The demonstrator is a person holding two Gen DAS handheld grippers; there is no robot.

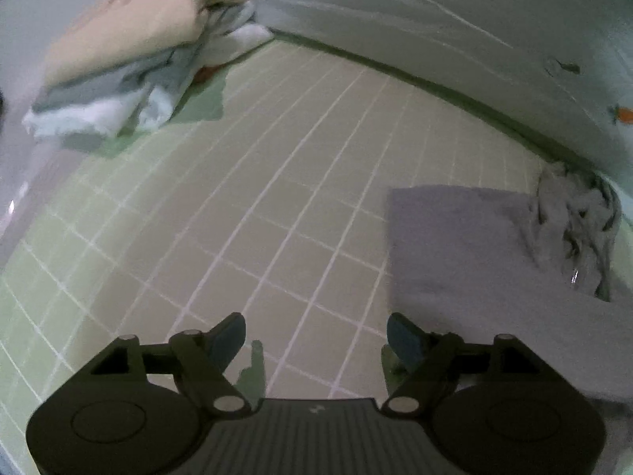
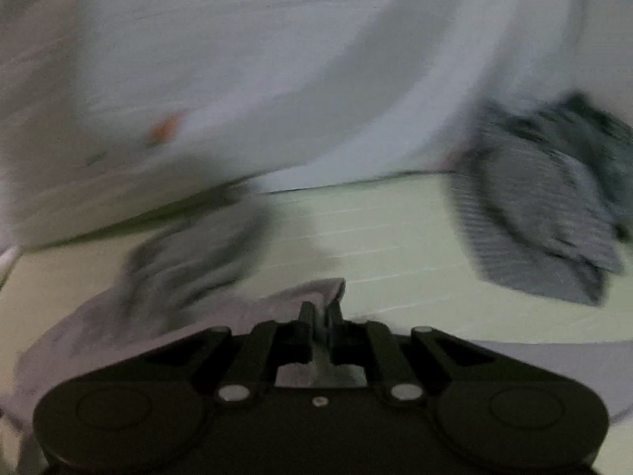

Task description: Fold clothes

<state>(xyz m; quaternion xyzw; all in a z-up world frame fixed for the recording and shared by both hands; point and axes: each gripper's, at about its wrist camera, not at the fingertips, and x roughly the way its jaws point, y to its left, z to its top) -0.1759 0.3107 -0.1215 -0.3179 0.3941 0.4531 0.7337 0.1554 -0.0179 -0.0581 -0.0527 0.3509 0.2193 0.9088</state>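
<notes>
My left gripper point(image 1: 316, 338) is open and empty above the green gridded mat point(image 1: 277, 206). A pale grey-lilac garment point(image 1: 474, 253) lies on the mat just right of it, with a crumpled grey part point(image 1: 573, 221) at its far end. My right gripper point(image 2: 321, 308) is shut on an edge of the pale grey-lilac garment point(image 2: 300, 295), which spreads under and to the left of it. The right wrist view is blurred by motion.
A pile of grey, white and beige clothes point(image 1: 130, 63) sits at the mat's far left against the white wall point(image 1: 435, 27). A striped grey garment pile point(image 2: 546, 206) lies at the right in the right wrist view. A dark crumpled cloth point(image 2: 190, 253) lies left of centre.
</notes>
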